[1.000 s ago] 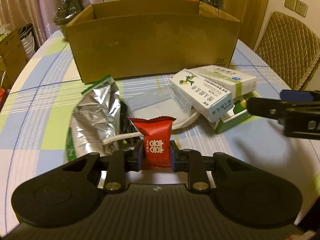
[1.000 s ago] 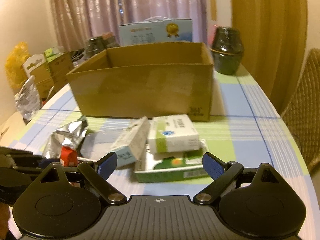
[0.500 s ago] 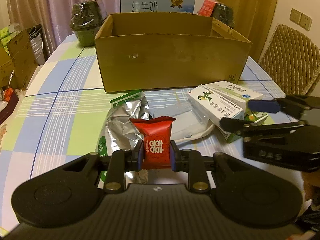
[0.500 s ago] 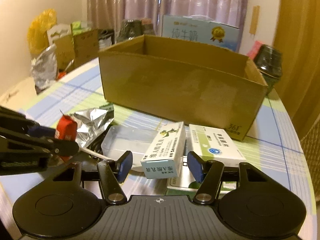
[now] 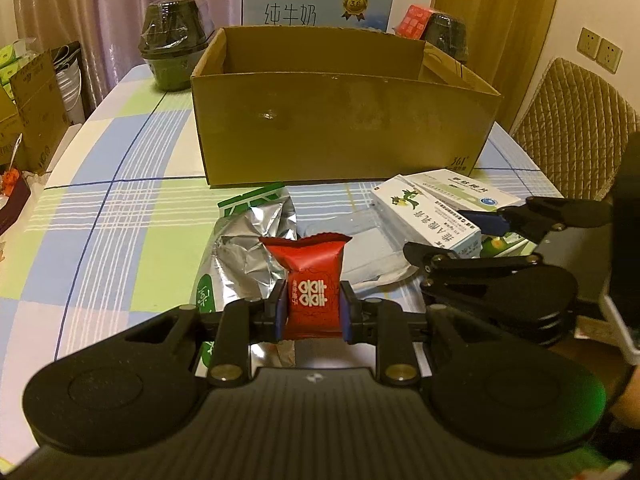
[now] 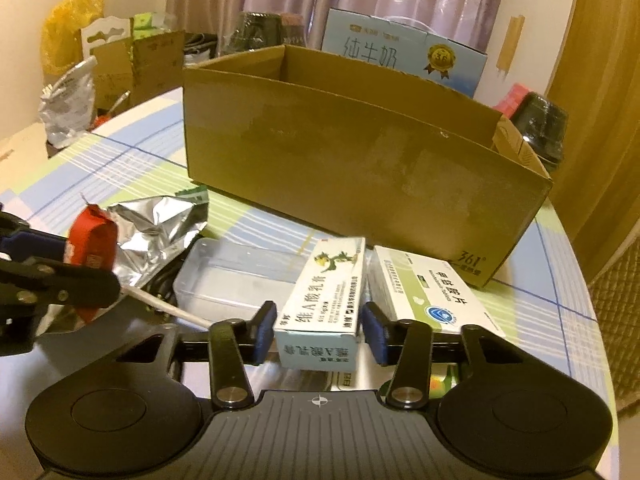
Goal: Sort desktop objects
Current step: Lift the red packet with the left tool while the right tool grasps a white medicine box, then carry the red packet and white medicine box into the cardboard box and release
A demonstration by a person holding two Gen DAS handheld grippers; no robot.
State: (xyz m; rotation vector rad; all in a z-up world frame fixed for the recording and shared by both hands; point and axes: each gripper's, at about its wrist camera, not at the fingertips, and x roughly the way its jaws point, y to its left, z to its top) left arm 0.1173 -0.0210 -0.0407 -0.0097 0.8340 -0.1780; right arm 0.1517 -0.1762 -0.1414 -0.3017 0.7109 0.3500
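A checked blue, green and white tablecloth (image 5: 120,216) covers the table, with curtains and a milk carton case (image 5: 316,10) behind an open cardboard box (image 5: 340,128) that serves as the landmark here.

The left gripper (image 5: 313,312) has its jaws narrowed to the width of a red candy packet (image 5: 310,276) and clamps it by both sides, lifted above the cloth in front of the box. Beneath it, nearer the box, lies a crumpled silver foil bag (image 5: 248,248).

The right gripper (image 6: 320,330) has its jaws part open, straddling the near end of a white ointment carton (image 6: 326,300) that lies in front of the box; whether the blue pads actually touch the carton is hard to tell, though small gaps seem to show on both sides.

The right wrist view alone shows a white tablet box (image 6: 428,292) just beside the carton, a clear plastic case (image 6: 236,276) and a white cable (image 6: 168,306). The left wrist view alone shows a quilted chair (image 5: 576,120) to the right of the box and a wrapped dark pot (image 5: 174,48) behind its left corner.
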